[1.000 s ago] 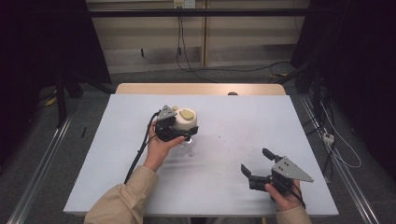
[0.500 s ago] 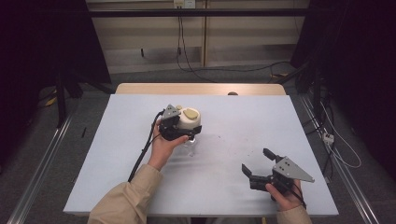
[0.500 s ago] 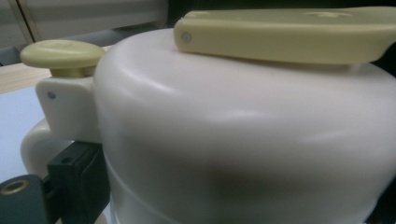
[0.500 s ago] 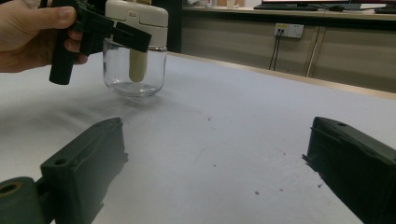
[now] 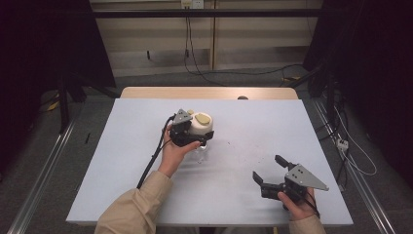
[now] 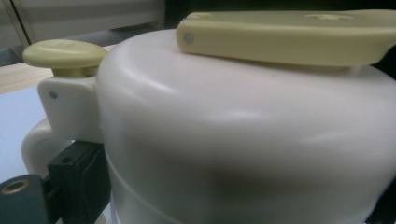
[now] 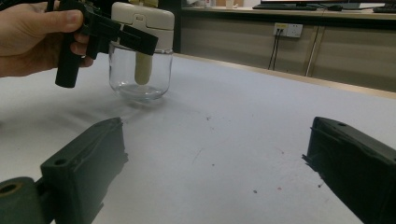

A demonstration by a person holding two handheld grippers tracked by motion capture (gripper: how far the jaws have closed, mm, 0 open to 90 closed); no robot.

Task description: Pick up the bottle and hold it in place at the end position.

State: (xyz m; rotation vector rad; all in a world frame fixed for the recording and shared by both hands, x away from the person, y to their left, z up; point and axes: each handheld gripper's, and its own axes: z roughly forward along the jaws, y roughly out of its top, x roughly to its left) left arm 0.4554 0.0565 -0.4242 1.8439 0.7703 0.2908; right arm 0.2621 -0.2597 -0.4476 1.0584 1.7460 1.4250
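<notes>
One glass jar with a cream pump lid stood on one table; two grippers were there, left and right.

- High view: table evenly lit from above; surroundings fall off to near black at left and right edges.
- Soft, faint shadow under the jar; no hard glare.
- Left gripper view: white lid very close, soft focus, broad pale highlights across its dome, dark shading below.
- Right gripper view: near jaws blurred; glass of jar shows small reflections.
</notes>
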